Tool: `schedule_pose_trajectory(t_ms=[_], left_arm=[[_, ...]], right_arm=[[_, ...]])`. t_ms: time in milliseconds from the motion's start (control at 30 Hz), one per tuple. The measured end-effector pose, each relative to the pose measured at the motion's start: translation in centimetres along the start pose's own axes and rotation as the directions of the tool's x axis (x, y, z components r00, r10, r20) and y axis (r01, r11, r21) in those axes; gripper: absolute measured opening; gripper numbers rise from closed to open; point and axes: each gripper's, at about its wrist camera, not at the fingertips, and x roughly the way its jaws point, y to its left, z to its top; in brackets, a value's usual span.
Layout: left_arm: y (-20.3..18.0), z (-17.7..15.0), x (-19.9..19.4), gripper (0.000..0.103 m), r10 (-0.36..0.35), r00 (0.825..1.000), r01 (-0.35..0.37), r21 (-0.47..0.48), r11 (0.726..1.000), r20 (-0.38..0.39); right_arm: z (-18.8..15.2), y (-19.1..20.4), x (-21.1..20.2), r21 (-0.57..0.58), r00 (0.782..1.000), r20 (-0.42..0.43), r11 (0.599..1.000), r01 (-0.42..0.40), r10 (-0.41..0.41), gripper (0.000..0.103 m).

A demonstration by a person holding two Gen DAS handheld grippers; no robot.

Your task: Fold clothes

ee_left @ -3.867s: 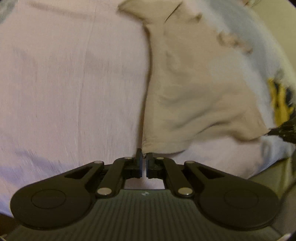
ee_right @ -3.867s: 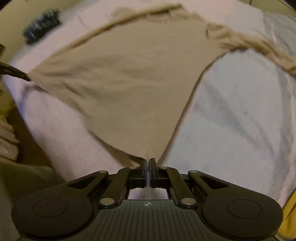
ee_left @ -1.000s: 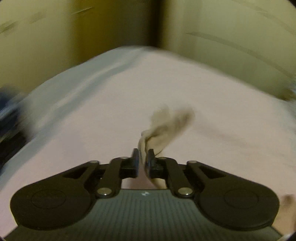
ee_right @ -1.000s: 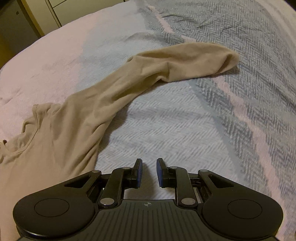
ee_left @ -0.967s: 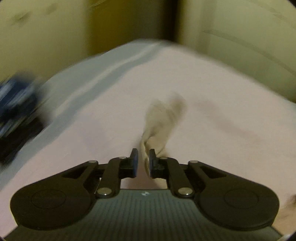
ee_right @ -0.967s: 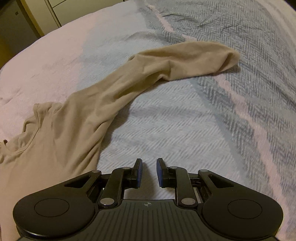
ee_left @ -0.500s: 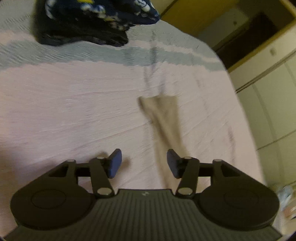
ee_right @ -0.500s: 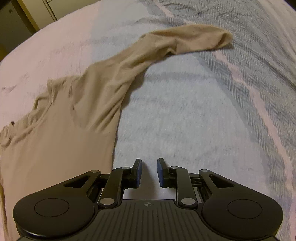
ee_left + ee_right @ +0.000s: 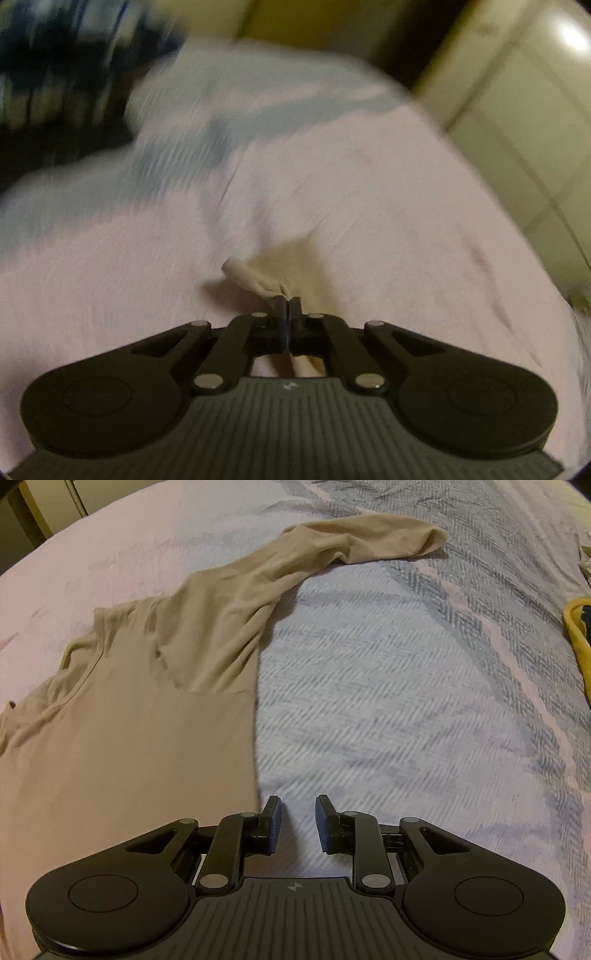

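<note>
So the left gripper (image 9: 285, 306) has its jaws pressed together on a bit of the beige shirt's sleeve (image 9: 255, 278). The cloth bunches up right at the fingertips and a pale rolled end pokes out up and to the left of them, with more beige fabric lying just behind and to the right. A strip of the same cloth also shows under the jaws, down near the gripper body. That whole left wrist view is pretty smeared with blur, so I can't say much about the fold of the fabric. Around it is the pink bedspread (image 9: 369, 192), a blurry dark pile of clothes (image 9: 55, 74) at the far top left, and cream cupboard doors (image 9: 517, 110) off to the right.

The right gripper (image 9: 297, 821) is a different story: jaws parted with a clear gap and nothing between them. It hangs over the grey herringbone blanket (image 9: 388, 701), and the shirt's side edge runs just left of the left fingertip, close but I can't tell if it touches. From there the beige shirt (image 9: 129, 757) spreads flat to the left and toward the camera, neckline at the far left. Its other sleeve (image 9: 332, 542) stretches away up and to the right across the blanket, cuff well apart from the gripper. A yellow item (image 9: 578, 627) peeks in at the right edge.
</note>
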Motion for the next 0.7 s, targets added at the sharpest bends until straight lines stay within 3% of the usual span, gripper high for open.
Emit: schedule_pose_trajectory(t_ms=[67, 133, 200, 300, 333, 467, 533, 633, 700], left_arm=[[0.9, 0.5, -2.6, 0.000, 0.002, 0.997, -0.005, 0.033, 0.999, 0.079], [3.5, 0.4, -4.0, 0.000, 0.082, 0.989, -0.086, 0.033, 0.996, 0.120], [6.3, -0.5, -3.2, 0.000, 0.171, 0.983, -0.174, 0.051, 0.983, 0.061], [7.9, -2.7, -1.7, 0.000, 0.219, 0.975, -0.213, 0.148, 0.966, -0.027], [7.5, -2.8, -2.0, 0.000, 0.228, 0.974, -0.223, 0.167, 0.960, -0.014], [7.3, -2.6, -5.3, 0.002, 0.207, 0.978, -0.207, -0.013, 0.978, 0.026], [6.4, -3.3, -7.3, 0.004, 0.214, 0.977, -0.213, -0.068, 0.975, 0.004], [2.8, -6.2, -10.2, 0.007, 0.124, 0.988, -0.128, -0.035, 0.991, -0.088], [-0.5, -9.0, -11.4, 0.016, 0.055, 0.982, -0.055, 0.007, 0.998, -0.181]], right_arm=[[-0.4, 0.7, -0.1, 0.000, 1.000, -0.003, 1.000, 0.010, -0.010, 0.024], [-0.8, 1.2, -0.2, 0.002, 1.000, -0.005, 1.000, 0.022, -0.022, 0.024], [-1.1, 1.5, 0.0, 0.009, 1.000, -0.008, 1.000, 0.027, -0.026, 0.024], [-1.5, 1.3, 0.5, 0.012, 1.000, -0.015, 1.000, 0.027, -0.027, 0.025], [-1.5, 1.2, 0.5, 0.010, 1.000, -0.015, 1.000, 0.024, -0.024, 0.025], [-1.4, -0.2, 0.0, 0.014, 1.000, -0.018, 1.000, -0.015, 0.015, 0.025], [-1.3, -1.8, -0.3, 0.040, 0.999, -0.013, 0.999, -0.031, 0.031, 0.026], [-1.0, -5.1, -0.6, 0.118, 0.996, 0.018, 0.989, -0.093, 0.092, 0.027], [-0.7, -7.4, -0.4, 0.172, 0.990, 0.031, 0.975, -0.143, 0.140, 0.028]])
